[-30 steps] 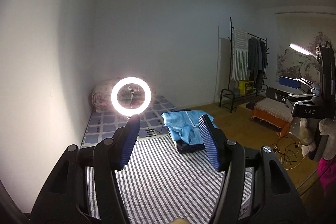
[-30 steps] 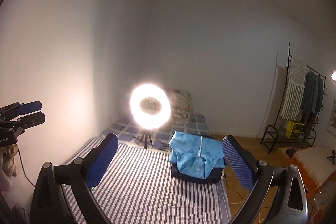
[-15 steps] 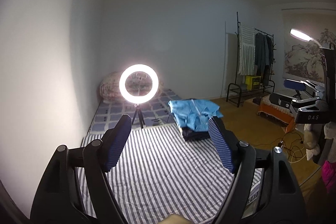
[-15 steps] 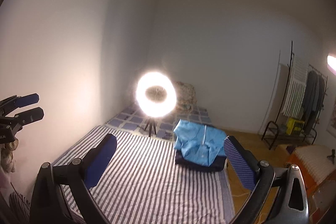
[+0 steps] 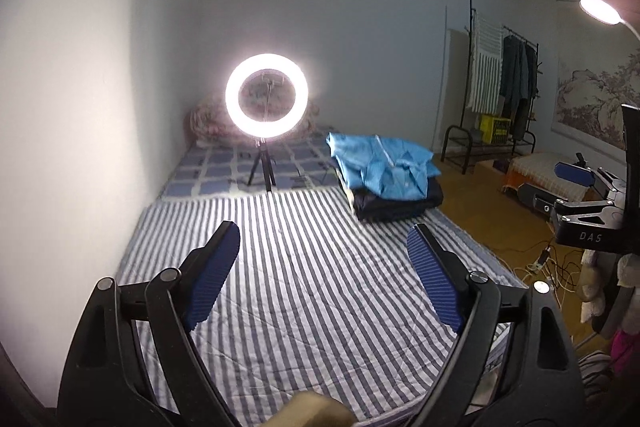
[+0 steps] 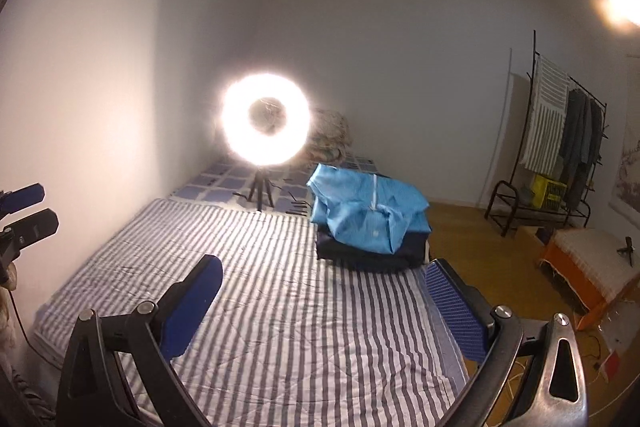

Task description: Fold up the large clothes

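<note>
A folded light blue garment [image 5: 382, 167] lies on top of a stack of folded dark clothes [image 5: 400, 205] at the far right of the striped bed sheet [image 5: 320, 279]; the blue garment [image 6: 368, 211] and the dark stack [image 6: 368, 255] also show in the right wrist view. My left gripper [image 5: 322, 239] is open and empty, held above the near part of the sheet, well short of the stack. My right gripper [image 6: 324, 275] is open and empty above the sheet [image 6: 260, 299], just short of the stack.
A lit ring light [image 5: 266, 99] on a small tripod stands behind the sheet on a checked blue mattress [image 5: 224, 167]. A bundled quilt [image 6: 330, 137] lies at the wall. A clothes rack [image 5: 500, 99] and an orange-edged stool [image 6: 588, 259] stand on the wooden floor to the right.
Both grippers have tipped downward and pulled back, so the bed fills more of each view. The left jaws have opened wider. The clothes stack has not moved.
</note>
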### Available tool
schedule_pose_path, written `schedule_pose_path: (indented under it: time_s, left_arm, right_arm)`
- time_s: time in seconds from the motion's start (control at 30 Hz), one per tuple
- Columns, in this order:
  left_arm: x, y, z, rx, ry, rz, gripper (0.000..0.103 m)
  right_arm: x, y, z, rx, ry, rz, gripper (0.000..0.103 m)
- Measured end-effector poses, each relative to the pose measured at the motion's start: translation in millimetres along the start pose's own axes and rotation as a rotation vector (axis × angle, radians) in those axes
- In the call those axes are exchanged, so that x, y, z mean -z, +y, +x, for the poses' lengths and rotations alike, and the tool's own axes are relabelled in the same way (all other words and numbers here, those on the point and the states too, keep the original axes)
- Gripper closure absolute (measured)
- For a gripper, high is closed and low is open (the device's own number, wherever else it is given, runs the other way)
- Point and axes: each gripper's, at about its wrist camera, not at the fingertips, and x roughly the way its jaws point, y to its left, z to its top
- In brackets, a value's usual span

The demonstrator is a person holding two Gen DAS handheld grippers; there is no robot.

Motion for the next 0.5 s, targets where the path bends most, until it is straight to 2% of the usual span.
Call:
schedule_pose_path:
  time_s: [0.13,0.23,0.37,0.5]
  left_arm:
    - [6,-4,19,-0.018,0.035,0.026,0.013]
    - [12,-6,26,-0.032,0.025,0.021,0.001]
    - [21,-5,35,-0.07,0.019,0.025,0.0]
    - [33,-6,52,-0.076,0.076,0.023,0.0]
  right_arm:
    - [16,-3,20,0.029,0.008,0.01,0.0]
    - [28,-7,35,0.029,0.019,0.033,0.0]
    - [42,-9,53,0.041,0.032,0.048,0.0]
    - [55,-7,70,0.033,0.061,0.033,0.0]
